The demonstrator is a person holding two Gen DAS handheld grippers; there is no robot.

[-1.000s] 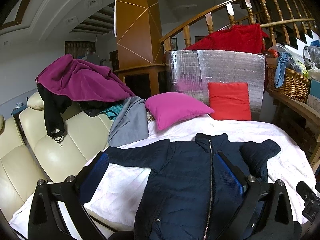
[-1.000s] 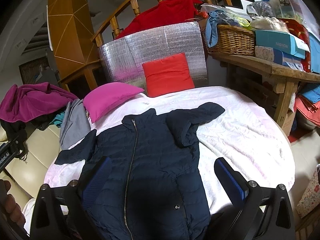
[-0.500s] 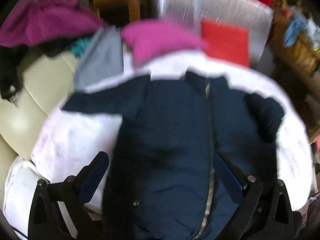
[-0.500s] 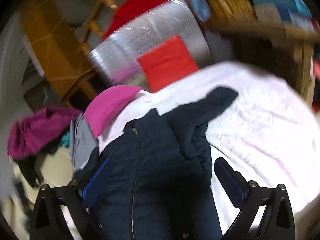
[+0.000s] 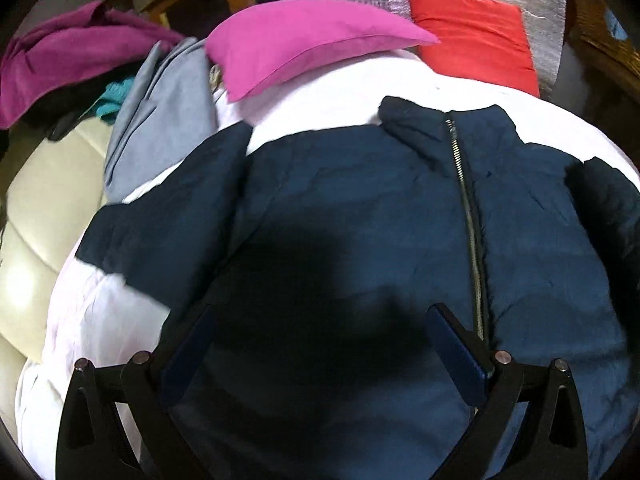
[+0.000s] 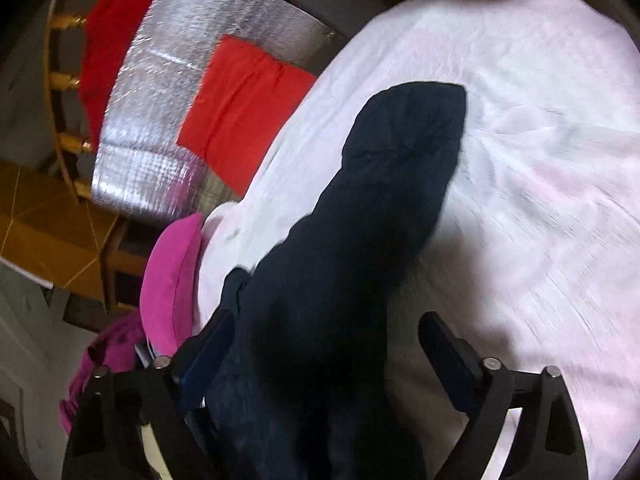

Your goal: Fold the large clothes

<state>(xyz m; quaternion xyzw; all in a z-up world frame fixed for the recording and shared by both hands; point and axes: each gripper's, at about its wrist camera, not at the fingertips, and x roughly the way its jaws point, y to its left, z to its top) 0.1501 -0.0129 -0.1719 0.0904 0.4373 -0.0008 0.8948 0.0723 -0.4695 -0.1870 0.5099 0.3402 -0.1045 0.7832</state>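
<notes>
A dark navy puffer jacket [image 5: 360, 208] lies zipped, front up, on a white-pink sheet [image 5: 92, 320]. Its left sleeve [image 5: 160, 236] is spread out to the side. My left gripper [image 5: 316, 332] is open and hangs low over the jacket's left chest, beside the zipper [image 5: 468, 216]. In the right wrist view the jacket's other sleeve [image 6: 384, 200] lies on the sheet [image 6: 540, 160], pointing away. My right gripper [image 6: 324, 336] is open and straddles this sleeve near the shoulder end. Its view is rolled sideways.
A pink cushion [image 5: 304, 40] and a red cushion [image 5: 472, 36] lie at the far edge against a silver foil panel [image 6: 168, 92]. A grey garment [image 5: 160, 116] and purple clothes [image 5: 68, 52] lie on a cream sofa [image 5: 36, 216] at the left.
Both grippers have dropped from high above the bed to just over the jacket. The left closed in on the chest. The right swung over the right sleeve and rolled sideways.
</notes>
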